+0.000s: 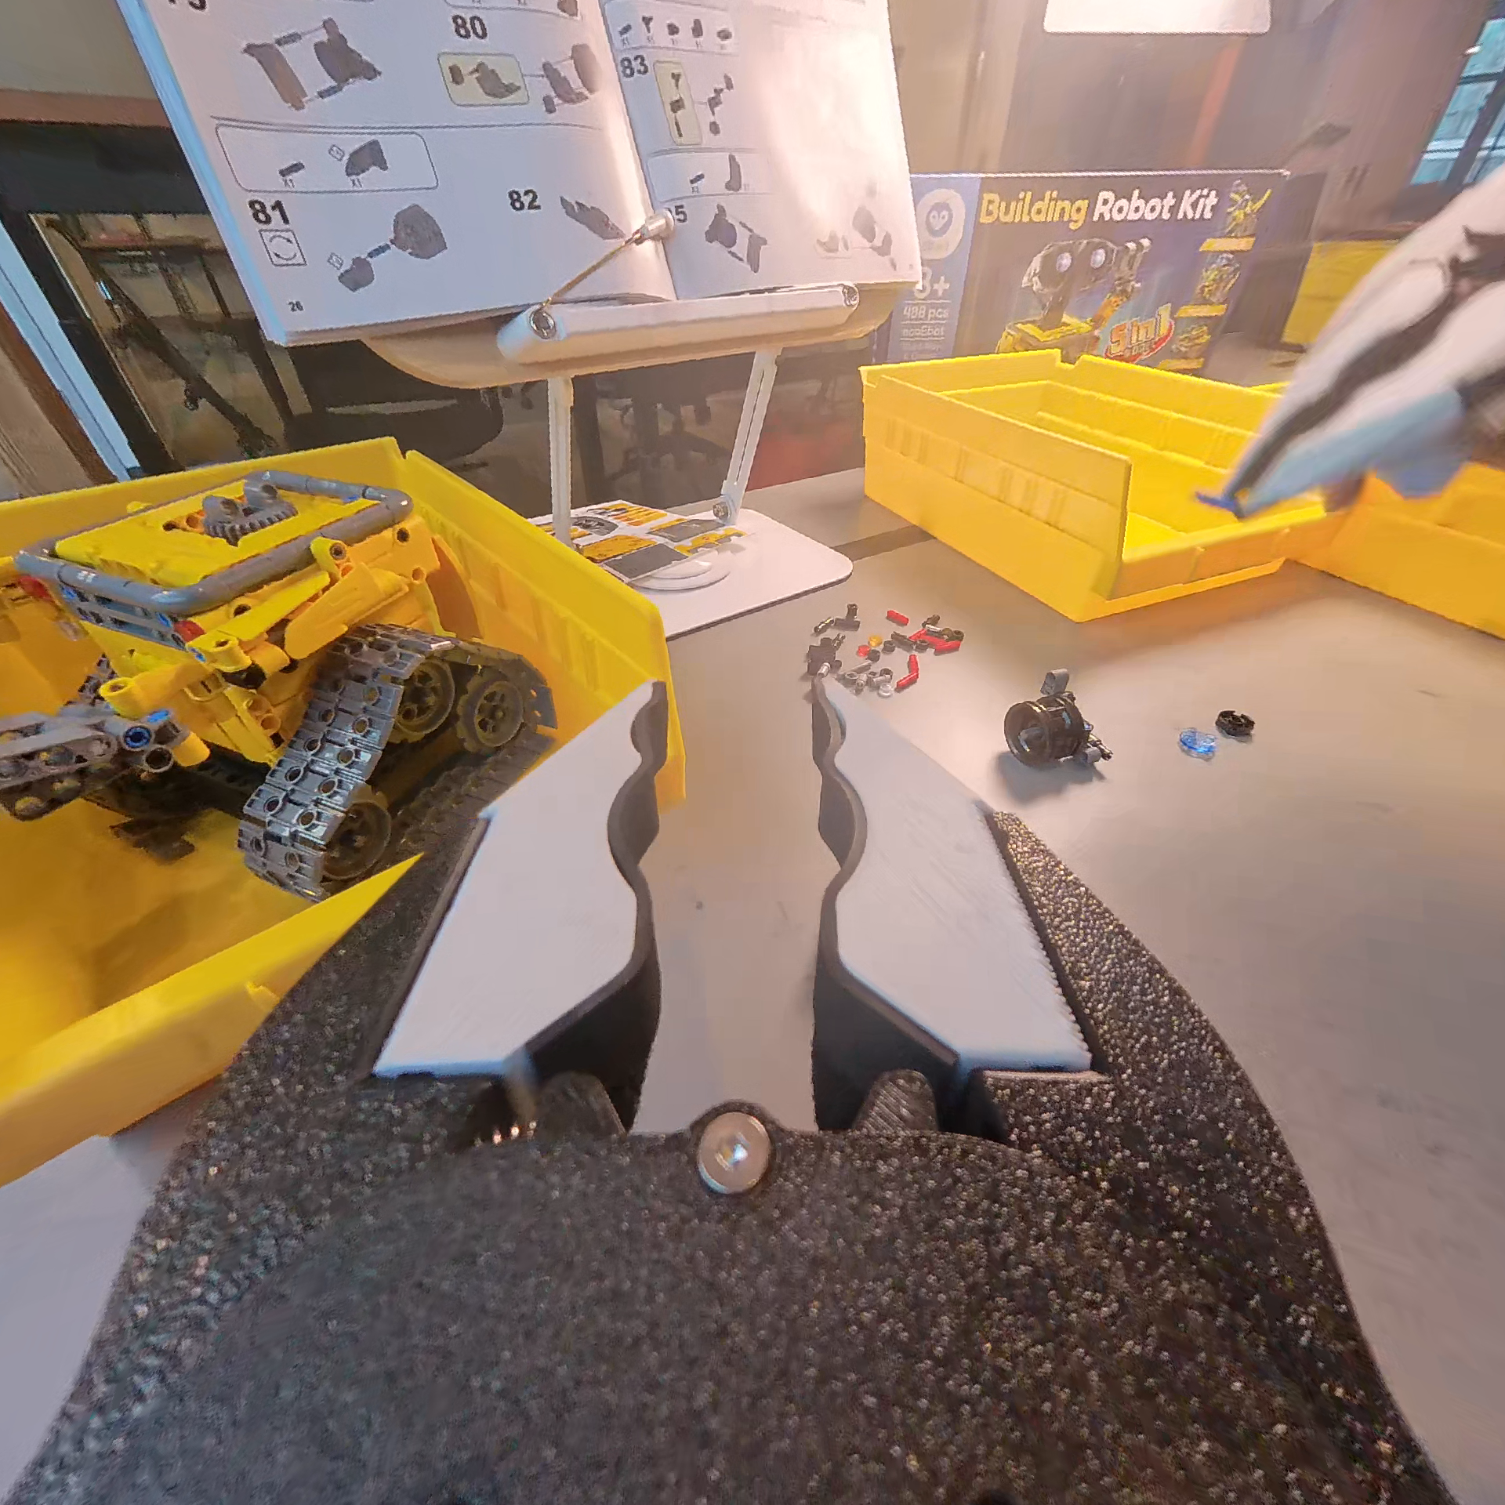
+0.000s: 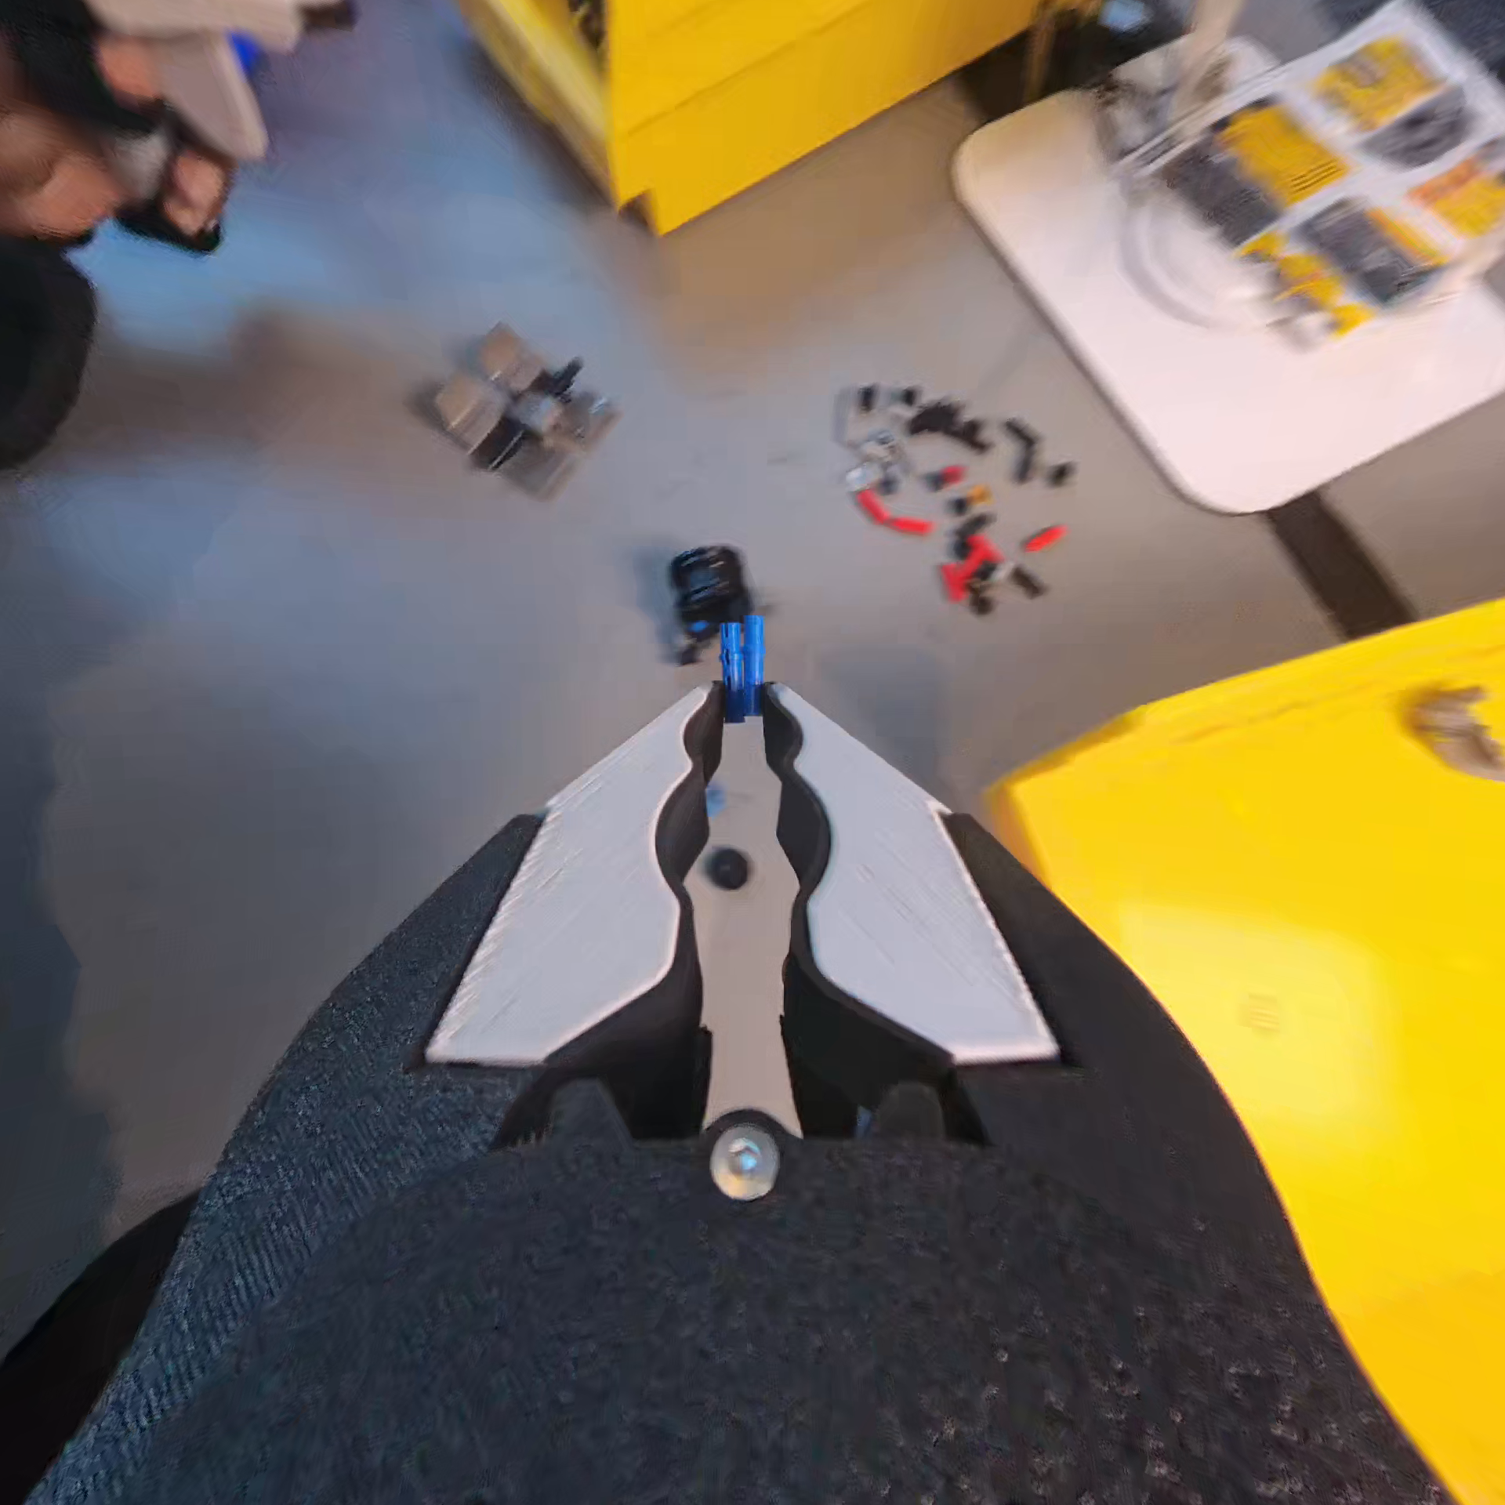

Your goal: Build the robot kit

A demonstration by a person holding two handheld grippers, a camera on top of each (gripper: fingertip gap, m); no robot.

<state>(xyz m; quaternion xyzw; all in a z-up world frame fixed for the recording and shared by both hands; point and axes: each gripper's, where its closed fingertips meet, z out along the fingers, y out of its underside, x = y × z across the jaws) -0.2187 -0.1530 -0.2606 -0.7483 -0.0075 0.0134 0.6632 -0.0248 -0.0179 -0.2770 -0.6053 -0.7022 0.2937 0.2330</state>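
My left gripper (image 1: 739, 692) is open and empty, low over the grey table (image 1: 1221, 936). It sits beside a yellow bin (image 1: 570, 586) that holds a yellow tracked model vehicle (image 1: 269, 651). My right gripper (image 2: 743, 692) is shut on a small blue pin piece (image 2: 743, 664), held above the table. It also shows in the left wrist view (image 1: 1230, 497), over a yellow divided bin (image 1: 1018, 489). Below its tips lies a small black assembly (image 2: 707, 580) (image 1: 1050, 729). A pile of small black and red parts (image 1: 888, 647) (image 2: 953, 489) lies ahead of my left gripper.
An instruction booklet (image 1: 529, 163) stands on a white holder with a flat base (image 1: 782, 574). A kit box (image 1: 1099, 261) stands behind the bins. A blue disc (image 1: 1197, 741) and a black round piece (image 1: 1235, 722) lie on the table. A blurred grey block assembly (image 2: 513, 419) lies farther left. Across from one pair of fingers to the other is roughly 25 cm.
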